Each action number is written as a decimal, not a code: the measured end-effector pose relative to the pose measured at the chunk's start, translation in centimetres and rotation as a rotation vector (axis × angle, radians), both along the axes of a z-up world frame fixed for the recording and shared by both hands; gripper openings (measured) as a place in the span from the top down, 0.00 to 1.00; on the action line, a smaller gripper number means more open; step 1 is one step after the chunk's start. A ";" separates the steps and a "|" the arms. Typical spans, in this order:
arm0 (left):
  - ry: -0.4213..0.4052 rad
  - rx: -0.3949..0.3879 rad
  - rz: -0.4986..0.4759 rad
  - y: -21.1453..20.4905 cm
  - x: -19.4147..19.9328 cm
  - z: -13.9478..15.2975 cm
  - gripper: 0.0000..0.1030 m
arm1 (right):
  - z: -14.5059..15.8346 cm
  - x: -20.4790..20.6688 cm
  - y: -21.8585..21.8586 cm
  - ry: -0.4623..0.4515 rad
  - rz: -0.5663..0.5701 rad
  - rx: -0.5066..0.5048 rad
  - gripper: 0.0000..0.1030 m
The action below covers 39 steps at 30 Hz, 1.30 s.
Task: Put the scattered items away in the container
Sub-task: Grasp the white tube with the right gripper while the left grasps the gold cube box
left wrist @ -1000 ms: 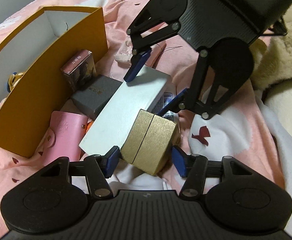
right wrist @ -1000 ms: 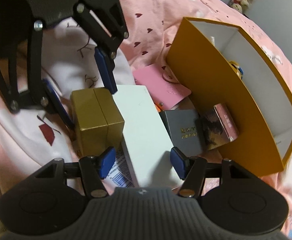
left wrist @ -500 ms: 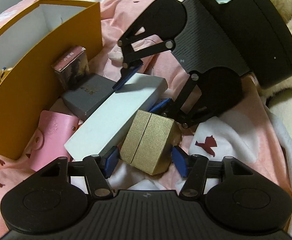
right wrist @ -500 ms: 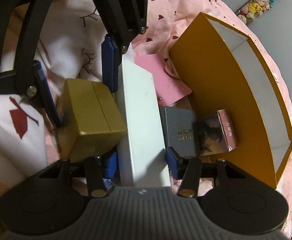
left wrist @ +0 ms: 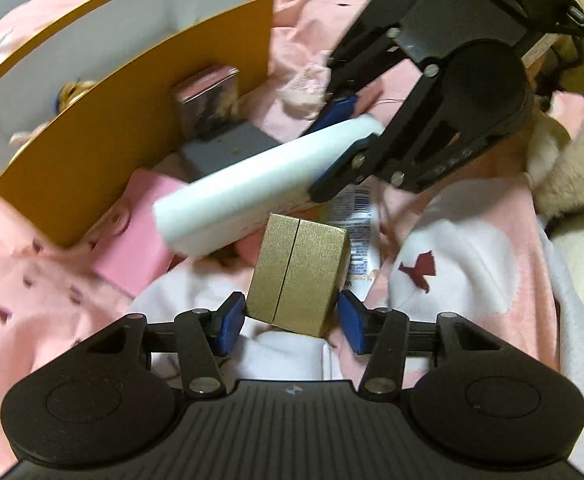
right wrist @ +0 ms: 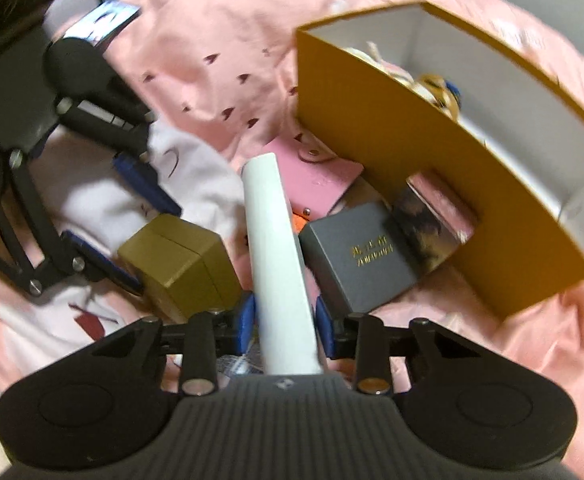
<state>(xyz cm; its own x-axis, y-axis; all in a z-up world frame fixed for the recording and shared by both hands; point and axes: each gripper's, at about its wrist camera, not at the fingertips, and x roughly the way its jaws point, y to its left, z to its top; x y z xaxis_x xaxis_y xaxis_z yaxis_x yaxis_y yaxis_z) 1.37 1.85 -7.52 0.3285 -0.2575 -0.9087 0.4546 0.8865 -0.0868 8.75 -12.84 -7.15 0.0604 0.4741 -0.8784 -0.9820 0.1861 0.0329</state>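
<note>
From where I watched, the pink bedspread (left wrist: 332, 12) filled both views, and the orange container (right wrist: 376, 120) sat on it, open-topped, with a small toy lying inside. Against its outer wall leaned a little pink-edged box (right wrist: 436, 216), with a grey box (right wrist: 360, 256) and a pink snap wallet (right wrist: 316, 180) just beside it, all outside the container.

My right gripper (right wrist: 283, 322) pointed steeply down, rolled so the long white box (right wrist: 279, 264) stood on edge. Its fingers had just been closing, and their blue pads pinched the near end of that box, whose far end was raised off the pile. In the left wrist view the same box ran slantwise above the wallet and the grey box.

My left gripper (left wrist: 289, 322) also angled steeply down over the gold box (left wrist: 298, 276), which lay tilted on the bedspread near the white box. Its fingers had just been closing; they straddled the gold box's near end. The right pad looked just clear; I could not tell whether the left one touched.
</note>
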 end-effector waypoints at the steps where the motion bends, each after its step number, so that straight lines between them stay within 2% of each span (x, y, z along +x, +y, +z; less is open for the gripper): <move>1: -0.001 -0.006 0.011 0.2 0.3 0.0 0.43 | -0.1 0.1 -0.1 0.009 -0.006 0.003 0.66; 6: -0.020 -0.020 -0.005 -0.8 -0.4 0.2 0.43 | -0.4 -0.4 0.7 -0.040 0.026 -0.003 0.64; 10: -0.001 -0.065 -0.036 -1.0 0.2 -0.3 0.44 | -1.0 -0.5 1.9 -0.093 0.078 -0.032 0.63; 16: 0.002 -0.064 -0.030 -1.3 0.5 -0.9 0.44 | -1.0 -0.5 3.2 -0.109 0.134 -0.040 0.62; 19: -0.011 -0.055 -0.013 -1.3 0.0 -0.7 0.45 | -1.1 -0.4 3.5 -0.109 0.134 -0.039 0.64; 26: -0.034 -0.039 0.076 -0.7 -1.3 0.4 0.46 | -0.4 -0.8 2.6 -0.110 0.099 -0.005 0.68; 28: -0.047 -0.045 0.102 -0.4 -1.6 1.0 0.46 | 0.1 -0.6 2.1 -0.083 0.073 0.016 0.70; 39: -0.139 -0.077 0.215 1.4 -1.9 5.1 0.48 | 4.8 0.9 -0.4 -0.004 -0.086 0.154 0.70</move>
